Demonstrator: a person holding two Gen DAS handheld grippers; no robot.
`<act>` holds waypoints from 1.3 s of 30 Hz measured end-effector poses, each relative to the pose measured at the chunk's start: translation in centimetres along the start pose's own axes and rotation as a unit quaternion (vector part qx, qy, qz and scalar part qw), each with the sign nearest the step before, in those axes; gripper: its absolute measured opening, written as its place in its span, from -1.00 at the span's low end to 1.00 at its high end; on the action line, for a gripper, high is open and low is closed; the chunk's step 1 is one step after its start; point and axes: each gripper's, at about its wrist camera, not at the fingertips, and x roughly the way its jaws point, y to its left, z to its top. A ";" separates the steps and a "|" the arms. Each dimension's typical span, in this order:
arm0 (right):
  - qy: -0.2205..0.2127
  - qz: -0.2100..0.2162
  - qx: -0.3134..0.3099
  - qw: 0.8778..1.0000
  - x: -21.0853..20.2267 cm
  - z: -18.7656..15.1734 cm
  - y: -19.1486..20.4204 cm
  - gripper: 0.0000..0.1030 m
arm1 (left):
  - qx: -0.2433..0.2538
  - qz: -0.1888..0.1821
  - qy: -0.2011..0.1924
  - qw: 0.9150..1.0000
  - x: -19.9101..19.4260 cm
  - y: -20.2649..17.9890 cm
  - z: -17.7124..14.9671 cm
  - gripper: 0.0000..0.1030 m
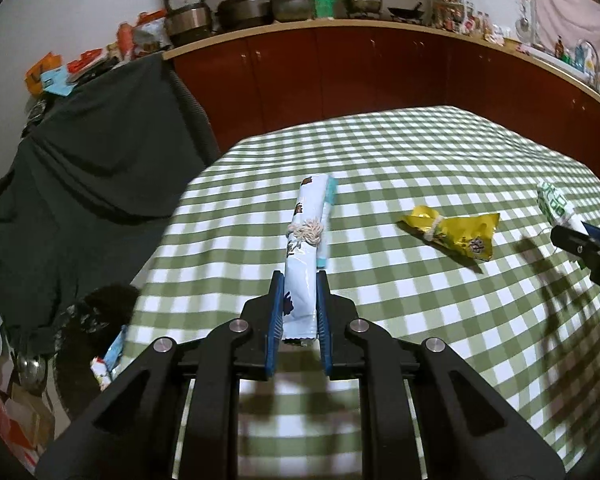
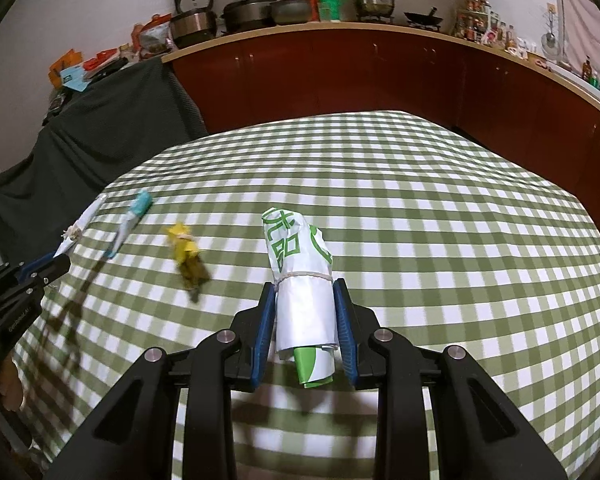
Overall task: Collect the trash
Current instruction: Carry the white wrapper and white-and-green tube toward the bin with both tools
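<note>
Left wrist view has the left tool [image 1: 299, 280] clamped on a rolled pale blue wrapper [image 1: 306, 240] tied round the middle with white string; its blue pads press both sides of the roll's near end, and the rest juts forward past the tips, above the green-and-white checked bench [image 1: 400, 152]. Ahead and to the right of this tool, a crumpled yellow wrapper [image 1: 458, 232], also tied with string, lies on the cloth. Farther right, at the frame's edge, the right tool [image 1: 570, 236] shows with a white-and-green bundle [image 1: 554, 202] at its tip.

Right wrist view shows the right tool [image 2: 305, 292] closed partway on that white-and-green rolled wrapper [image 2: 300, 264], pads against its sides, string around it just beyond the fingertips, one green end poking back between the fingers. A dark bin [image 1: 96, 340] sits low beside the bench's left edge, below the left tool.
</note>
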 end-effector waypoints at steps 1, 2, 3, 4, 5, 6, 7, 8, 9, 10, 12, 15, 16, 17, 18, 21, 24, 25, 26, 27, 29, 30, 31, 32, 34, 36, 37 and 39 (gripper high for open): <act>-0.001 0.003 -0.005 1.000 -0.2 0.0 0.6 -0.42 | -0.004 0.003 -0.002 1.000 -0.4 0.5 -0.2 -0.70; -0.002 0.006 -0.008 1.000 -0.3 0.0 1.1 -0.42 | -0.009 0.008 -0.004 1.000 -0.7 1.0 -0.3 -0.70; -0.003 0.008 -0.010 1.000 -0.5 0.0 1.6 -0.42 | -0.013 0.011 -0.006 1.000 -1.0 1.5 -0.5 -0.70; -0.005 0.011 -0.013 1.000 -0.6 0.0 2.3 -0.42 | -0.019 0.015 -0.007 1.000 -1.4 2.2 -0.7 -0.70; -0.006 0.016 -0.017 1.000 -0.8 0.0 2.9 -0.42 | -0.023 0.019 -0.007 1.000 -1.7 2.7 -0.9 -0.70; -0.007 0.019 -0.019 1.000 -0.8 -0.1 3.3 -0.42 | -0.027 0.024 -0.008 0.999 -2.0 3.2 -1.1 -0.70; -0.009 0.025 -0.023 0.999 -1.0 -0.1 4.1 -0.42 | -0.033 0.030 -0.008 0.999 -2.4 3.9 -1.4 -0.70; -0.010 0.029 -0.026 0.999 -1.0 -0.1 4.7 -0.42 | -0.037 0.036 -0.009 0.999 -2.8 4.5 -1.6 -0.70; -0.010 0.036 -0.031 0.999 -1.0 -0.1 5.5 -0.42 | -0.040 0.042 -0.010 0.998 -3.1 5.1 -1.9 -0.70; -0.010 0.042 -0.035 0.998 -1.0 -0.1 6.3 -0.42 | -0.042 0.046 -0.011 0.998 -3.3 5.6 -2.1 -0.70; -0.011 0.053 -0.044 0.998 -1.0 -0.1 8.0 -0.42 | -0.052 0.058 -0.012 0.997 -4.0 6.9 -2.7 -0.70; -0.011 0.070 -0.057 0.996 -0.9 -0.4 10.2 -0.42 | -0.068 0.075 -0.011 0.995 -4.9 9.0 -3.6 -0.70; -0.011 0.076 -0.062 0.995 -0.8 -0.5 11.3 -0.42 | -0.074 0.080 -0.011 0.994 -5.2 9.7 -3.9 -0.70; -0.010 0.083 -0.067 0.994 -0.8 -0.6 12.2 -0.42 | -0.079 0.085 -0.011 0.993 -5.5 10.4 -4.2 -0.70; -0.009 0.090 -0.073 0.993 -0.8 -0.6 13.1 -0.42 | -0.085 0.092 -0.012 0.992 -5.8 11.2 -4.6 -0.70; -0.009 0.106 -0.084 0.991 -0.6 -0.8 15.5 -0.42 | -0.098 0.110 -0.013 0.989 -6.7 13.1 -5.7 -0.70; -0.008 0.123 -0.098 0.988 -0.4 -0.9 18.1 -0.42 | -0.113 0.125 -0.009 0.986 -7.2 15.1 -6.7 -0.70; -0.008 0.129 -0.105 0.986 -0.3 -0.9 19.2 -0.42 | -0.120 0.132 -0.008 0.984 -7.4 15.9 -7.1 -0.70; -0.008 0.136 -0.111 0.985 -0.2 -0.9 20.2 -0.42 | -0.124 0.137 -0.007 0.983 -7.6 16.4 -7.4 -0.70; -0.008 0.139 -0.114 0.984 -0.2 -1.0 20.8 -0.42 | -0.128 0.143 -0.006 0.982 -7.7 17.0 -7.8 -0.70; -0.008 0.150 -0.127 0.980 0.1 -0.8 22.8 -0.42 | -0.136 0.151 -0.003 0.979 -7.9 18.1 -8.4 -0.70; -0.009 0.154 -0.132 0.979 0.1 -0.8 23.5 -0.42 | -0.140 0.154 -0.002 0.978 -8.0 18.5 -8.7 -0.70; -0.009 0.159 -0.135 0.978 0.2 -0.8 24.2 -0.42 | -0.145 0.158 -0.001 0.977 -8.1 19.1 -9.0 -0.70; -0.009 0.162 -0.138 0.977 0.3 -0.8 24.6 -0.42 | -0.148 0.161 0.000 0.976 -8.0 19.5 -9.1 -0.70; -0.009 0.173 -0.142 0.975 0.5 -0.6 25.8 -0.42 | -0.156 0.168 0.001 0.973 -8.0 20.4 -9.5 -0.70; -0.009 0.180 -0.146 0.973 0.7 -0.6 26.8 -0.42 | -0.160 0.173 0.002 0.972 -7.9 21.0 -9.8 -0.70; -0.008 0.183 -0.150 0.972 0.9 -0.6 27.4 -0.42 | -0.164 0.178 0.002 0.970 -7.9 21.4 -10.0 -0.70; -0.006 0.189 -0.154 0.970 1.2 -0.6 28.4 -0.42 | -0.168 0.181 0.004 0.969 -7.6 22.0 -10.3 -0.70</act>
